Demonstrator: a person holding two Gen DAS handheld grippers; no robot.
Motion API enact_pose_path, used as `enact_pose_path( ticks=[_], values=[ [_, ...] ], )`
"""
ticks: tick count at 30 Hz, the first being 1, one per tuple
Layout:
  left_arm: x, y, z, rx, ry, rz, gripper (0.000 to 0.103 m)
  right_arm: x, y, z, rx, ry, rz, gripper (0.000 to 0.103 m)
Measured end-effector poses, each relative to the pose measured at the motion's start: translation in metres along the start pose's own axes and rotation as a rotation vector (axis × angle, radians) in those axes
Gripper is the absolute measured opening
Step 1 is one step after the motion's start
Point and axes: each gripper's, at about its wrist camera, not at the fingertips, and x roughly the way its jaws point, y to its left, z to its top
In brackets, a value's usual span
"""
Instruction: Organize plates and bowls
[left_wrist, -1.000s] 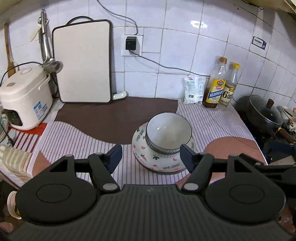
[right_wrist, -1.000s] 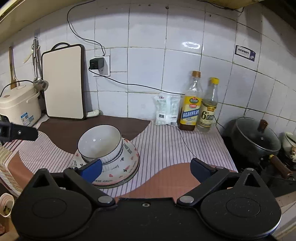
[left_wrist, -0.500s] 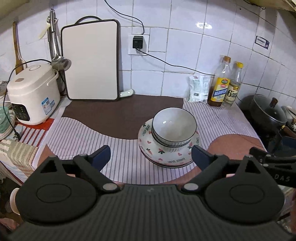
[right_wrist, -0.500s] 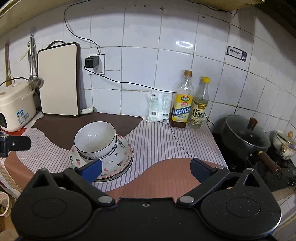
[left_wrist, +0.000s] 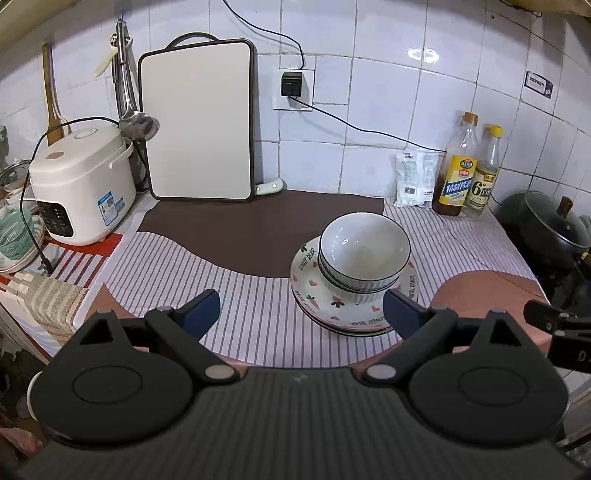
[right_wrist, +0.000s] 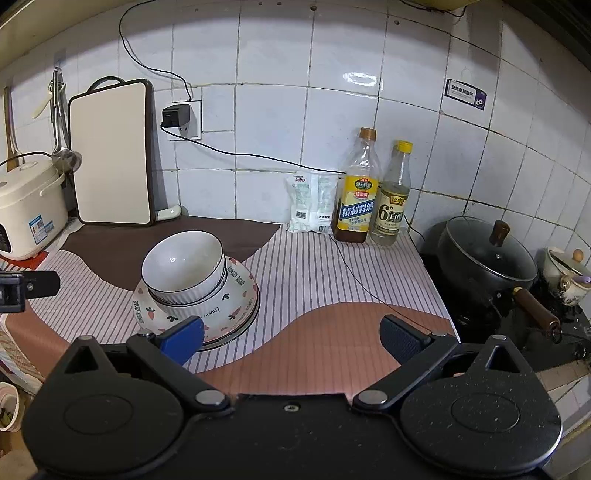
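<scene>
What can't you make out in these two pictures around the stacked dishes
- Plates: how many are stacked, both views; the bowls cover them.
- Pot contents, right view: lid on.
- Bottle label text: too small.
- Left tool: open; the right view shows only a tip at the left edge.

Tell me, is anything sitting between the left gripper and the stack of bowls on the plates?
Nothing visible: only bare striped mat lies between the open left gripper and the bowls stacked on the plates.

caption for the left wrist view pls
Open left gripper hovers before stacked bowls nested on patterned plates, nothing between its jaws.
</scene>
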Motion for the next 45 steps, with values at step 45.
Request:
enact_pose_path(
  ticks=[45],
  values=[
    [0.000, -0.020, -0.023, 0.060, -0.073, 0.032, 0.096, -0.009, 0.000, -0.014, -0.006, -0.089, 0.009, 0.103]
  ],
)
